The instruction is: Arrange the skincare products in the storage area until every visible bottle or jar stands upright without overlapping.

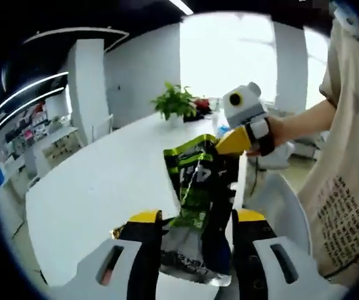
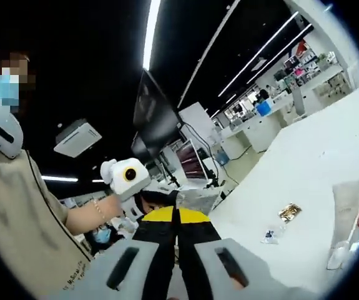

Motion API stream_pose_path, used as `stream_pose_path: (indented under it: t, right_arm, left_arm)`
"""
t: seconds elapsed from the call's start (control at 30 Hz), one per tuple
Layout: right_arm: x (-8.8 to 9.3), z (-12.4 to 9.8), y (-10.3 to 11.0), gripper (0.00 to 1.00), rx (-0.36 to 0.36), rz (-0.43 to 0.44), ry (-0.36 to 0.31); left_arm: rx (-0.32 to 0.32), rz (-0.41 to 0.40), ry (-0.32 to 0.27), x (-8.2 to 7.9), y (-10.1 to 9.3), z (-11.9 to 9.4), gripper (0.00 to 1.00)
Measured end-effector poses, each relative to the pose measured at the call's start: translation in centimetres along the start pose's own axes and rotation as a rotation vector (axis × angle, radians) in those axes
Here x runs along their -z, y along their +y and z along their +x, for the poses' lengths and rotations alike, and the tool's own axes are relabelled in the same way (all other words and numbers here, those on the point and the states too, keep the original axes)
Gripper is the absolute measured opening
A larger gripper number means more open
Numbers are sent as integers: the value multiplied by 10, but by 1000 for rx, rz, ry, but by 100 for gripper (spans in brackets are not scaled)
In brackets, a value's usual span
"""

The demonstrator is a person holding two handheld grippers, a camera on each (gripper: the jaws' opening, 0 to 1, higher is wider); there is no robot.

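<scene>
A green, black and silver pouch (image 1: 198, 187) hangs upright over the white table (image 1: 92, 187). My left gripper (image 1: 198, 220) is shut on its lower part, one yellow-tipped jaw on each side. My right gripper (image 1: 232, 142) comes in from the right, held by a hand, and pinches the pouch's top edge. In the right gripper view my right gripper (image 2: 176, 215) has its jaws pressed together, and a crumpled silver part of the pouch (image 2: 198, 199) shows just beyond the tips. The left gripper (image 2: 135, 187) is held there by a person's hand.
A potted plant (image 1: 176, 100) stands at the table's far end. A white chair (image 1: 279, 200) and the person's beige shirt (image 1: 348, 187) are at the right. Small sachets (image 2: 290, 211) and a clear container (image 2: 354, 212) lie on the white table (image 2: 316, 162).
</scene>
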State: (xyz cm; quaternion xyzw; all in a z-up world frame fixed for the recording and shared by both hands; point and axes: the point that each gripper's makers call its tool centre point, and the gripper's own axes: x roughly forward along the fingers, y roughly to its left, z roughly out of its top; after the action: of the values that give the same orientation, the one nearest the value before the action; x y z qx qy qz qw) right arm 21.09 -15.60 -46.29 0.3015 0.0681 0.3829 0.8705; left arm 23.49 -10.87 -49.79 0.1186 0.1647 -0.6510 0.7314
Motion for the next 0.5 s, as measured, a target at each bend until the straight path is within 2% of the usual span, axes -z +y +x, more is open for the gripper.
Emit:
stream_pose_path:
  t: [0.1, 0.13, 0.2, 0.33, 0.47, 0.5]
  right_arm:
    - [-9, -7, -8, 0, 32, 60, -77]
    - [-11, -8, -10, 0, 34, 70, -90]
    - [-15, -11, -11, 0, 34, 83, -112]
    - [-23, -14, -13, 0, 43, 104, -159]
    - [-33, -14, -14, 0, 37, 145, -237]
    - [-36, -14, -13, 0, 37, 150, -253]
  left_arm:
    - [-52, -68, -71, -6, 8, -4, 64]
    - [-81, -95, -105, -9, 12, -7, 68]
    - [-126, -127, -130, -9, 20, -11, 74]
    - [-195, -245, -202, -9, 31, -17, 79]
    - [-220, -341, -270, -11, 33, -18, 81]
    - [-209, -370, -296, -13, 31, -18, 83]
